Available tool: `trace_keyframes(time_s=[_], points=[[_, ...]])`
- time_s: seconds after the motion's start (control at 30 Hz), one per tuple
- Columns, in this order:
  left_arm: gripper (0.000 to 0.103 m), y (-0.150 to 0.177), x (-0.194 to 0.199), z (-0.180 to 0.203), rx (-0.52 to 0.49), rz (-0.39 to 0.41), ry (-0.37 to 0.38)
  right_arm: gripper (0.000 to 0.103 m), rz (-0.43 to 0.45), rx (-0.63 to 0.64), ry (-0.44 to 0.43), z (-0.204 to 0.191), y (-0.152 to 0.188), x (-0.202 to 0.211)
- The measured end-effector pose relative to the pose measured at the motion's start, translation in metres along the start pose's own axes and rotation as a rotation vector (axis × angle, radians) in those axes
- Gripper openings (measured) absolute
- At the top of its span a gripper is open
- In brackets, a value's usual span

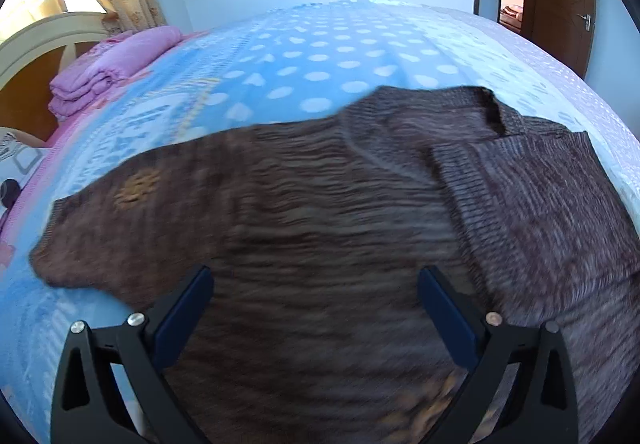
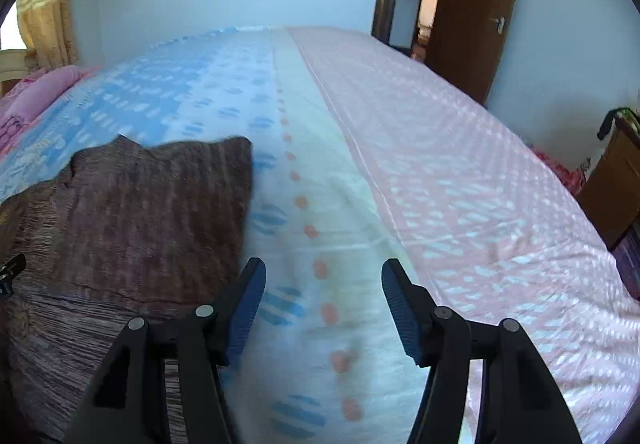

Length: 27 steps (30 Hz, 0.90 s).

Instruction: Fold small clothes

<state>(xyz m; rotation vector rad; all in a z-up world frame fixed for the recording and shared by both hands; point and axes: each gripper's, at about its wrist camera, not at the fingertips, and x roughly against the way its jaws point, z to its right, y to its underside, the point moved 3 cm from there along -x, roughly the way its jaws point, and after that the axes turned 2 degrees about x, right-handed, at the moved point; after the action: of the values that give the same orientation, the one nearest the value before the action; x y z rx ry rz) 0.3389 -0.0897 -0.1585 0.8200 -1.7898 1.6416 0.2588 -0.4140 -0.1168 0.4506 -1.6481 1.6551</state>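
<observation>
Lying blurred on the bedsheet [image 2: 440, 148], a brown knit sweater [image 1: 320, 204], its near hem cut off at 6 o'clock; left gripper [image 1: 316, 284] and right gripper [image 2: 322, 280] both gape, empty.

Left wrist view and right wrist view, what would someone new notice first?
A brown knit sweater sprawls across the bed's blue polka-dot sheet, filling the left wrist view under the open left gripper. The open right gripper hangs over bare sheet beside it. A folded pink quilt sits by the headboard.
</observation>
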Motion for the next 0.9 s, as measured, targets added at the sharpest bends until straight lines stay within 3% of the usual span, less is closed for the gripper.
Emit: trace_keyframes(time_s=[0.1,0.2,0.27,0.33,0.4,0.57,0.7,0.9], points=[[0.103,0.004,0.026,-0.040,0.032,0.057,-0.017,0.062,0.038,0.047,-0.167,-0.045,-0.013,0.017],[0.103,0.004,0.039,-0.089,0.068,0.081,-0.096,0.062,0.043,0.130,-0.255,-0.096,-0.020,0.008],[0.103,0.005,0.040,-0.124,0.087,0.085,-0.151,0.062,0.000,0.164,-0.264,-0.122,-0.013,-0.009],[0.103,0.008,0.034,-0.164,0.109,0.068,-0.233,0.062,-0.129,0.219,-0.229,-0.140,0.002,-0.041],[0.103,0.015,0.026,-0.207,0.148,0.032,-0.291,0.065,-0.074,0.206,-0.213,-0.137,0.013,-0.040],[0.103,0.034,0.011,-0.303,0.280,-0.043,-0.392,0.065,-0.077,0.204,-0.215,-0.132,0.023,-0.029],[0.103,0.037,0.008,-0.340,0.421,-0.038,-0.361,0.066,-0.063,0.217,-0.202,-0.134,0.025,-0.028],[0.094,0.022,-0.007,-0.334,0.505,-0.037,-0.236,0.069,-0.057,0.200,-0.198,-0.134,0.023,-0.035]])
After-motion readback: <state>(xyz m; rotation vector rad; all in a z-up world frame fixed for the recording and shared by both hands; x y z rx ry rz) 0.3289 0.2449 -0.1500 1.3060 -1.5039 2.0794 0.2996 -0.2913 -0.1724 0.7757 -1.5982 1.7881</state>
